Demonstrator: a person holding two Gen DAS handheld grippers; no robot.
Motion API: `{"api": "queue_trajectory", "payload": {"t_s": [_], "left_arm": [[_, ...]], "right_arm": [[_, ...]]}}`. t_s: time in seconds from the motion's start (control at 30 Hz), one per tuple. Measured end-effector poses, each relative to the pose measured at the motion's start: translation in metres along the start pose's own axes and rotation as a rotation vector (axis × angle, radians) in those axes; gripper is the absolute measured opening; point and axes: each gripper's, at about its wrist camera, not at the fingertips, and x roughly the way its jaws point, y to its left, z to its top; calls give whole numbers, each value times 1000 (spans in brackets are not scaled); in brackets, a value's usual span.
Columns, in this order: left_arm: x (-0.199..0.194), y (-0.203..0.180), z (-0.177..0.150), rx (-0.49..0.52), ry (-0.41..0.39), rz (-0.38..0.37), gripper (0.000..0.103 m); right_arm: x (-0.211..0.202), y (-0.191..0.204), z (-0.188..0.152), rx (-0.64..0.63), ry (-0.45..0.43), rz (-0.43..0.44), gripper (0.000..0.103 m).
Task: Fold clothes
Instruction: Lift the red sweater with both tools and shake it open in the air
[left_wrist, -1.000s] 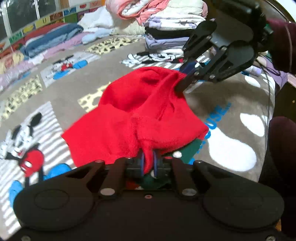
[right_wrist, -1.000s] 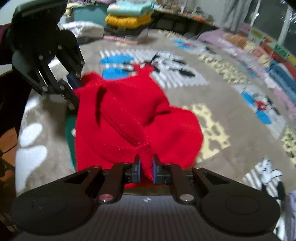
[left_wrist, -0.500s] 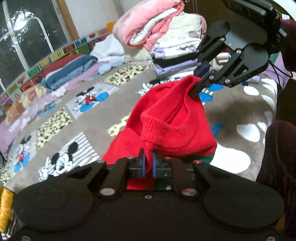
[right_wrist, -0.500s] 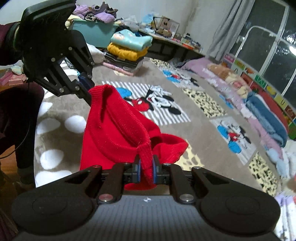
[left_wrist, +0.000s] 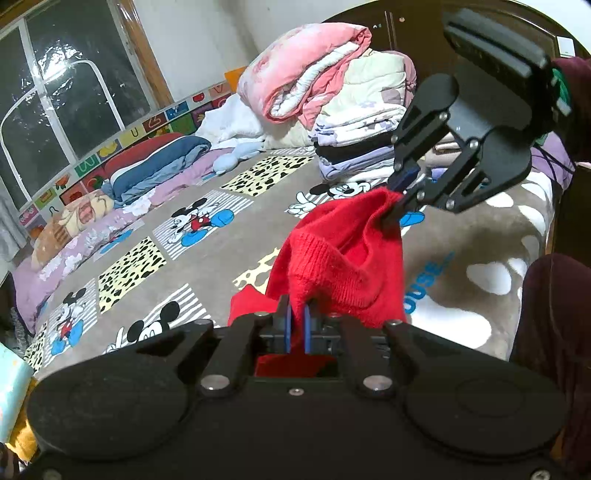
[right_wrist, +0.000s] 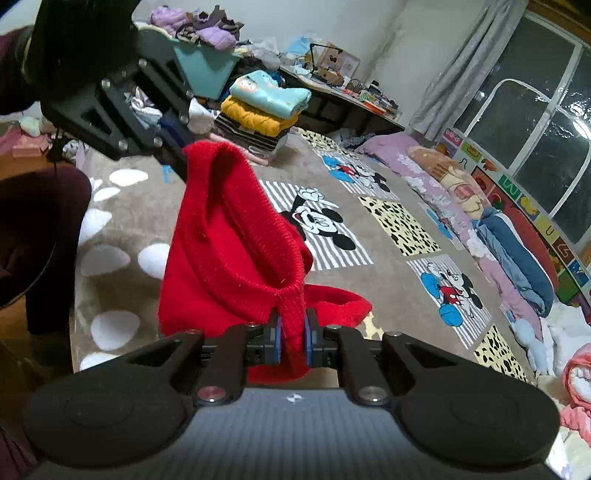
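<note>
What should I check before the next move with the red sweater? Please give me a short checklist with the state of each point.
1. Left claw shut on the red sweater: ok, knit is pinched between its blue pads.
2. Right claw shut on the sweater: ok, a ribbed edge sits between the pads.
3. Sweater lifted off the Mickey blanket: not ok, the lower part seems to rest on it.
4. Fabric stretched flat between both claws: not ok, it sags and bunches.
5. Which parts of the sweater are held: cannot tell, the folds hide the shape.
6. Bare blanket ahead for laying it down: ok.
</note>
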Motion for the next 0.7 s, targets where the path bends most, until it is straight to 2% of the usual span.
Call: {"api": "queue_trajectory", "payload": {"t_s": [0.3, 0.37, 0.43, 0.53, 0.7], "left_arm": [[-2, -3, -3, -2, 9, 4, 5], [-3, -4, -4, -2, 9, 3, 5], [-3, -5, -5, -1, 10, 3, 5], [-2, -4, -5, 1, 11, -1, 5], [-1, -7, -10, 16, 15, -13, 5]], "right_arm": [[15, 22, -2, -35, 27, -29, 14], [17, 26, -3, -45, 27, -39, 18], [19, 30, -3, -60, 25, -50, 30], [23, 33, -4, -82, 19, -62, 36], [27, 35, -3, -118, -8, -79, 36]]}}
